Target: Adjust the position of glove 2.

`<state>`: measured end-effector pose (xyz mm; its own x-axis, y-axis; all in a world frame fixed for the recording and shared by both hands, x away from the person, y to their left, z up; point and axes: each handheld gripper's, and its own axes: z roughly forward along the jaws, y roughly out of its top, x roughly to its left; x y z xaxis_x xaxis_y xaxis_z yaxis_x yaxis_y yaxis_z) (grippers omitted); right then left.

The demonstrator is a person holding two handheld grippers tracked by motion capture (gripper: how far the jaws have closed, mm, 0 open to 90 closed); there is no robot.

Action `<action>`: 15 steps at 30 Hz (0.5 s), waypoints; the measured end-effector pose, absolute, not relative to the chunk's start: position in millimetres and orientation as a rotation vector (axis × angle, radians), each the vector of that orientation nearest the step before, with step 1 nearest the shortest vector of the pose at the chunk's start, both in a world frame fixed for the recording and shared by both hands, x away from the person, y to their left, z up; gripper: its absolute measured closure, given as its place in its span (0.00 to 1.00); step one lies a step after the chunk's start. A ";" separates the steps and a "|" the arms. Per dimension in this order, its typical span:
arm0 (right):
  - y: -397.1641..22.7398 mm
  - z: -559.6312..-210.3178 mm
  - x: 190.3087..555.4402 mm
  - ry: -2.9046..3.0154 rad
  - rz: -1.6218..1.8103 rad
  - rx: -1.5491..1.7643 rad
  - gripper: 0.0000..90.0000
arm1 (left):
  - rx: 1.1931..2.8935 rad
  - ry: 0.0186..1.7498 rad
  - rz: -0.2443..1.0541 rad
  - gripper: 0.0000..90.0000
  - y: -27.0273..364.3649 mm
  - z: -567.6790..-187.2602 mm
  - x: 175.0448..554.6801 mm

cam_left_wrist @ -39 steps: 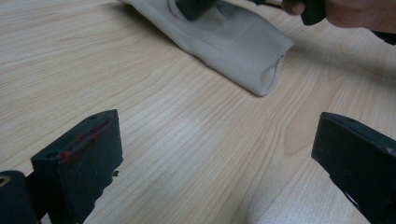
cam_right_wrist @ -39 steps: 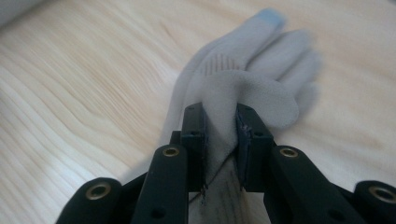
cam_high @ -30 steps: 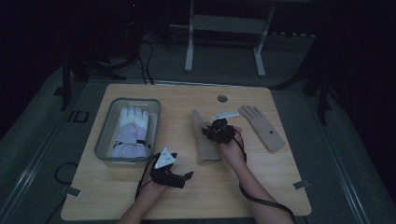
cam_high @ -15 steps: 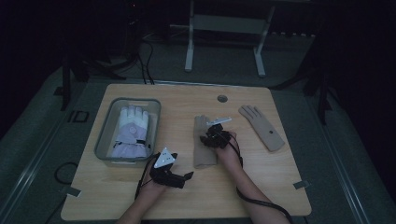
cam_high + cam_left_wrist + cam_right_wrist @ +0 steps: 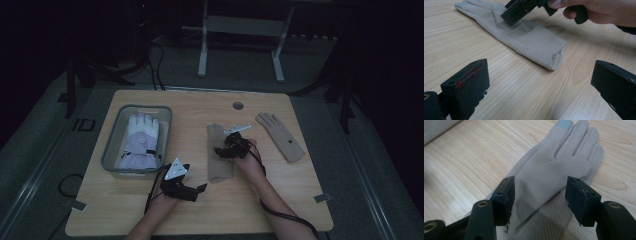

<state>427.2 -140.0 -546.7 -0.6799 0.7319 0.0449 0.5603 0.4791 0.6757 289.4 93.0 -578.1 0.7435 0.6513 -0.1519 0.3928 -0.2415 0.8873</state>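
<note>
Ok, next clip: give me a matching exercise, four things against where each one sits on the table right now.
Things:
1. white and lilac padded glove
2. beige fabric glove in the middle
3. second beige fabric glove
4. left tongs

Places:
A. flat on the wood at the far right, nothing near it
B. near the front edge, jaws open, holding nothing
C. inside the clear plastic tray
D. under the open right tongs

Pairs: 1-C, 2-D, 3-A, 4-B
</note>
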 end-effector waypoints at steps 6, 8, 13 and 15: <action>-152.9 -535.2 426.2 2.459 1.012 1.102 0.44 | 1.874 0.808 0.298 0.02 92.9 -578.1 289.9; -160.8 -527.2 427.5 2.454 1.030 1.106 0.43 | 1.874 0.809 0.296 0.02 93.0 -578.1 290.1; -179.3 -515.5 430.0 2.425 1.030 1.105 0.43 | 1.876 0.810 0.298 0.02 93.0 -578.0 290.0; -190.0 -511.4 432.6 2.406 1.035 1.119 0.43 | 1.877 0.812 0.293 0.02 93.0 -578.0 290.4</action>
<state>432.6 -190.0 -511.4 -0.6548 0.7550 0.0349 0.5447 0.4393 0.7144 290.4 93.0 -578.0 0.7426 0.6515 -0.1553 0.4015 -0.2473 0.8818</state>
